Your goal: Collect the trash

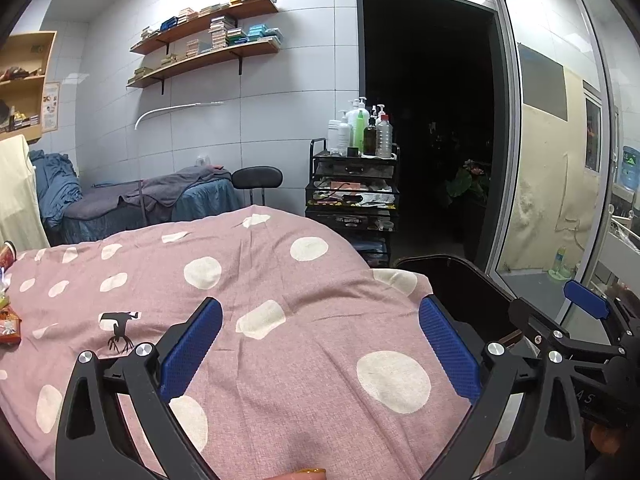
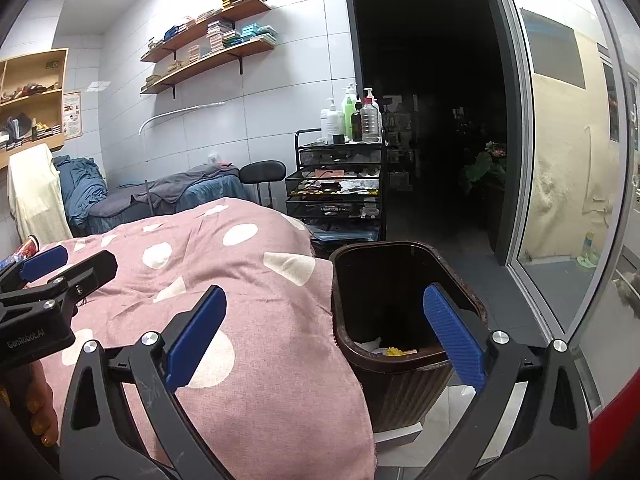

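Observation:
My left gripper [image 1: 320, 344] is open and empty above a bed covered in pink cloth with white dots [image 1: 256, 280]. Colourful snack wrappers [image 1: 9, 326] lie on the cloth at the far left edge, well away from the left gripper. A dark brown trash bin [image 2: 400, 392] stands on the floor against the bed's right side, with scraps of paper and something yellow [image 2: 390, 351] at its bottom. My right gripper [image 2: 325, 332] is open and empty over the bin's near-left rim. Each gripper shows in the other's view: right gripper [image 1: 560, 308], left gripper [image 2: 68, 264].
A black trolley [image 2: 336, 184] with bottles on top stands behind the bed, next to a dark doorway [image 2: 432, 120]. A glass door [image 2: 568, 160] is on the right. A red cup or can [image 2: 30, 246] sits at the bed's far left. Second bed [image 1: 140, 200], stool and wall shelves lie beyond.

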{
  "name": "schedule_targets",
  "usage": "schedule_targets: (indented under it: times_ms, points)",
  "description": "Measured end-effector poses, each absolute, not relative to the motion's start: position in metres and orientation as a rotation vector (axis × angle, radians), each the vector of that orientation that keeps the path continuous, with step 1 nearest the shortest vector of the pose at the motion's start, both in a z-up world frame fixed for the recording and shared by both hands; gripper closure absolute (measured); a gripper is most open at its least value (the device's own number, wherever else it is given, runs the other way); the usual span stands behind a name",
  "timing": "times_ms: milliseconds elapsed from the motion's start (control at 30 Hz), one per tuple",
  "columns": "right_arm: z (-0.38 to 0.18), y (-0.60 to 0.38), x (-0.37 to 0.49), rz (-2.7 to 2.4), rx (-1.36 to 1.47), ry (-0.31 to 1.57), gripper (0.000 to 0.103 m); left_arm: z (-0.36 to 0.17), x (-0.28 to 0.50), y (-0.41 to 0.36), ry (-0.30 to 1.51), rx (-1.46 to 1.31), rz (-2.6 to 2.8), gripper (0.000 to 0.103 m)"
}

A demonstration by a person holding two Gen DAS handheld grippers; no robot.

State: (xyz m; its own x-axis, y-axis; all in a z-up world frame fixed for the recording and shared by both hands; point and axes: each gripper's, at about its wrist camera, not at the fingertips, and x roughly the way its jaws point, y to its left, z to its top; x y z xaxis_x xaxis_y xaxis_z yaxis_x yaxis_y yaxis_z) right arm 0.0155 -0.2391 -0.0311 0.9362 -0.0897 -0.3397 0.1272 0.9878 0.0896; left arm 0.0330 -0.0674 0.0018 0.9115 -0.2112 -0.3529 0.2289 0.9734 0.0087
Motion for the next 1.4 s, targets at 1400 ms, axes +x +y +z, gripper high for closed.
schedule_targets:
  times_ms: [1400]
  points:
    - [-0.0292,-0.2433,0.0164,-0.120,0.113,0.347,0.006,0.0038,0.0306,-0.0662,0.366,0.032,-0.233,0.005]
